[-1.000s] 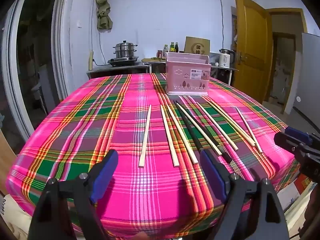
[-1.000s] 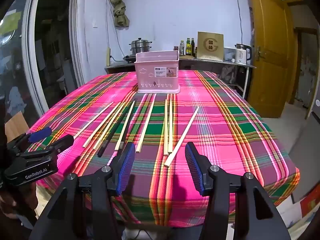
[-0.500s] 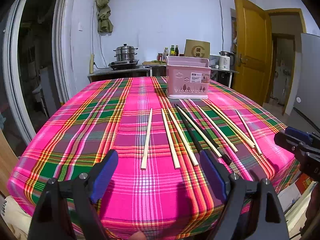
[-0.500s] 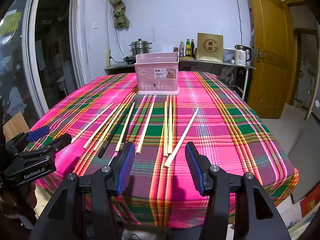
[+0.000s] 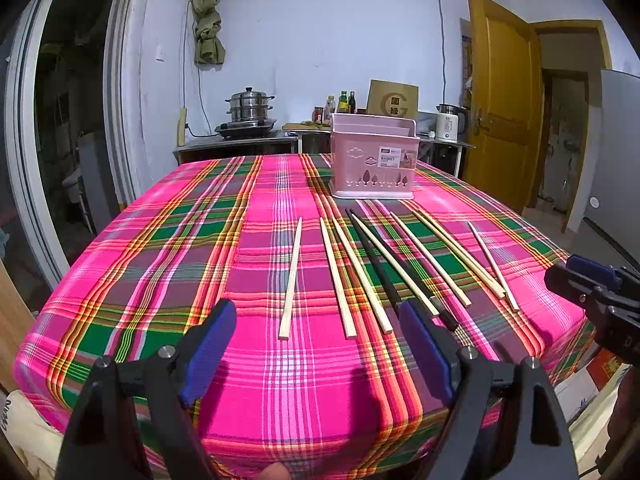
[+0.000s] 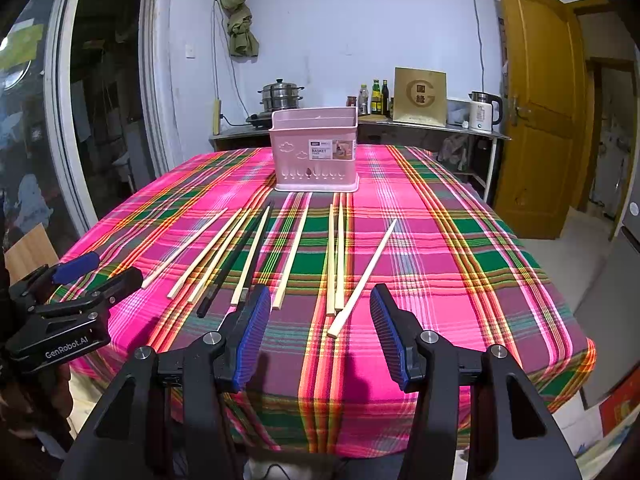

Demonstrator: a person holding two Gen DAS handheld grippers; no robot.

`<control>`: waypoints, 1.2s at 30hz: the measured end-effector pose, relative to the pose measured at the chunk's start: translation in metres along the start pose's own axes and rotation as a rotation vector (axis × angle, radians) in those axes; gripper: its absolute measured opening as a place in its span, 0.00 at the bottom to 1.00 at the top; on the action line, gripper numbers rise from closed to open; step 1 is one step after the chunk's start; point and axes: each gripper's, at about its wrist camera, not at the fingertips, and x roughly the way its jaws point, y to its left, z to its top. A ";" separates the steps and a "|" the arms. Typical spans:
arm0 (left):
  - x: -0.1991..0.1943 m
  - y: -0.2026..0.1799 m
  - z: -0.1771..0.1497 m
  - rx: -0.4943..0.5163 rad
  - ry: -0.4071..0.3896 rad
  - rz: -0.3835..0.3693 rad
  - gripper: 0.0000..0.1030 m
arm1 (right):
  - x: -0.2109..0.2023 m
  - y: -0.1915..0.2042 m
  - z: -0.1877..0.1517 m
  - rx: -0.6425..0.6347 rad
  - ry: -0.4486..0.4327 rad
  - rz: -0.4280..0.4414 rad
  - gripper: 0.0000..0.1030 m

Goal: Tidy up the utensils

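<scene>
We hover both grippers, left gripper (image 5: 316,344) and right gripper (image 6: 318,332), fingers apart and empty, at the tabletop (image 5: 160,240) edge; sorting has not begun. The chopsticks (image 6: 362,278) lie fanned in front of the pink basket (image 6: 314,150). Next we likely need to lower onto one stick and close.

Tablecloth (image 5: 256,216): woven cloth, matt, pink-green plaid; pale chopsticks (image 5: 291,278) of bare matt wood, black chopsticks (image 5: 384,268) smooth and dark. Basket (image 5: 374,162): pink plastic, smooth, faint sheen, with a paper label. Steamer pot (image 5: 250,106): polished metal, glossy; door (image 5: 500,92): varnished wood; gripper pads (image 6: 250,336): ribbed blue, on matt black frames.
</scene>
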 end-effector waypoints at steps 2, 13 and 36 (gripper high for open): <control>0.000 0.000 0.000 0.000 -0.001 0.000 0.83 | 0.001 0.000 -0.001 0.001 0.000 -0.002 0.51; -0.001 0.000 0.000 -0.001 0.000 -0.004 0.83 | 0.000 0.001 0.000 0.001 -0.002 -0.002 0.51; -0.001 0.000 0.000 0.000 -0.002 0.000 0.83 | -0.002 0.001 0.001 0.001 -0.003 -0.001 0.51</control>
